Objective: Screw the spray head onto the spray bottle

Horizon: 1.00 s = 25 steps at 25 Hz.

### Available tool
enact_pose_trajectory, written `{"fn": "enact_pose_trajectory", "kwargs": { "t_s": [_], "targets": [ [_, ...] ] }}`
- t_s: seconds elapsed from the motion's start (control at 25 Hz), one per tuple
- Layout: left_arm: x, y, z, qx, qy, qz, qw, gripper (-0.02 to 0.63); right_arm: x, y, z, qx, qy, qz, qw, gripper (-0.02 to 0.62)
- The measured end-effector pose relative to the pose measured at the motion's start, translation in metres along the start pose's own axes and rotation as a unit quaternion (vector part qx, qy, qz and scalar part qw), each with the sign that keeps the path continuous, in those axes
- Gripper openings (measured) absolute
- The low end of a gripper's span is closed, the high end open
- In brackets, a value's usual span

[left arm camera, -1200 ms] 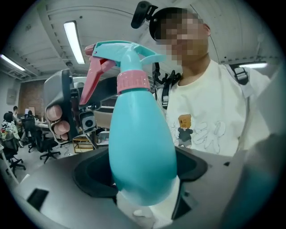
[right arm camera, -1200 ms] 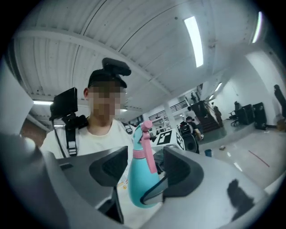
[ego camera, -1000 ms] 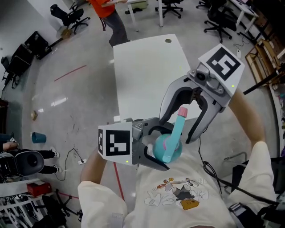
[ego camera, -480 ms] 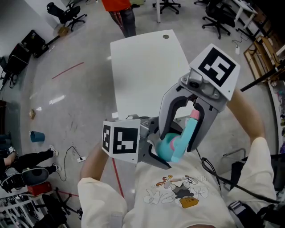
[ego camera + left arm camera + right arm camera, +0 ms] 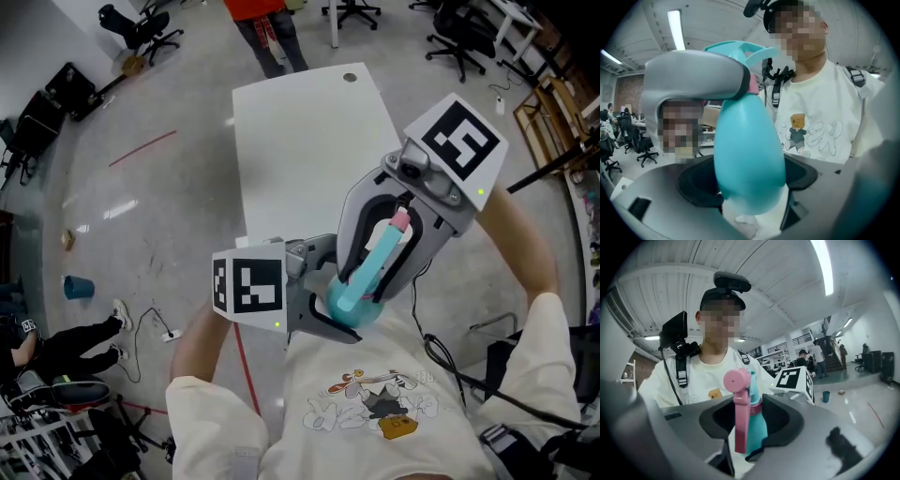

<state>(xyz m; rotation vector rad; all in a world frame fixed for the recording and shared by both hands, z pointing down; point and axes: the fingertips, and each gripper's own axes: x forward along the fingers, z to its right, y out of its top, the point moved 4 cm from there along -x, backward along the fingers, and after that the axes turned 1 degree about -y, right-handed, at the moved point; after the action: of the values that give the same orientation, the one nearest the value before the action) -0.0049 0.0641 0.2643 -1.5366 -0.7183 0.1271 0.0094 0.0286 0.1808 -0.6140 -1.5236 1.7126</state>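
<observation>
A teal spray bottle [image 5: 343, 303] hangs in front of my chest, with my left gripper [image 5: 328, 316] shut on its round body. In the left gripper view the bottle [image 5: 747, 154] fills the middle and rises between the jaws. Its teal spray head [image 5: 380, 255] with a pink nozzle [image 5: 399, 221] sits on the neck and points away from me. My right gripper [image 5: 373, 281] comes from above, and its jaws have just been closing onto the spray head. In the right gripper view the spray head [image 5: 754, 418] and its pink trigger [image 5: 740, 420] stand upright between the jaws.
A white table [image 5: 309, 141] stands ahead of me over a grey floor. A person in orange [image 5: 267, 23] walks past its far end. Office chairs [image 5: 141, 28] stand at the back, and a blue cup [image 5: 80, 288] and cables lie on the floor at left.
The right gripper's jaws have narrowed around the spray head, which stood loosely between them before. The bottle has shifted slightly. The person in orange has walked rightward along the far end.
</observation>
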Motion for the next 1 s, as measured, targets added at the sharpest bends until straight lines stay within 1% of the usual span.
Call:
{"fn": "enact_pose_trajectory", "kwargs": {
  "t_s": [0.12,0.24,0.4,0.52,0.64,0.72,0.84,1.0],
  "targets": [
    [-0.009,-0.005,-0.016,-0.022,0.046,0.014,0.9986,0.407,-0.012,-0.003,0.013,0.009,-0.054,0.003,0.998,0.137],
    [-0.017,-0.012,-0.029,-0.041,0.098,0.013,0.9942,0.407,-0.022,-0.007,0.023,0.019,-0.101,-0.003,0.995,0.137],
    [-0.026,-0.023,-0.045,-0.076,0.168,0.001,0.9828,0.407,-0.034,-0.012,0.039,0.029,-0.167,-0.017,0.985,0.136],
    [-0.032,-0.031,-0.053,-0.105,0.209,-0.002,0.9722,0.407,-0.041,-0.018,0.049,0.042,-0.206,-0.017,0.977,0.135],
    [-0.038,-0.035,-0.062,-0.128,0.257,-0.005,0.9580,0.407,-0.048,-0.021,0.055,0.058,-0.244,-0.010,0.968,0.136],
    [-0.041,-0.039,-0.067,-0.138,0.297,-0.016,0.9447,0.407,-0.050,-0.023,0.058,0.062,-0.270,-0.011,0.961,0.135],
    [-0.044,-0.040,-0.074,-0.140,0.348,-0.025,0.9266,0.407,-0.053,-0.024,0.061,0.057,-0.304,-0.015,0.951,0.135],
    [-0.051,-0.045,-0.076,-0.146,0.398,-0.033,0.9053,0.407,-0.049,-0.023,0.066,0.051,-0.349,-0.016,0.936,0.136]
  ]
}}
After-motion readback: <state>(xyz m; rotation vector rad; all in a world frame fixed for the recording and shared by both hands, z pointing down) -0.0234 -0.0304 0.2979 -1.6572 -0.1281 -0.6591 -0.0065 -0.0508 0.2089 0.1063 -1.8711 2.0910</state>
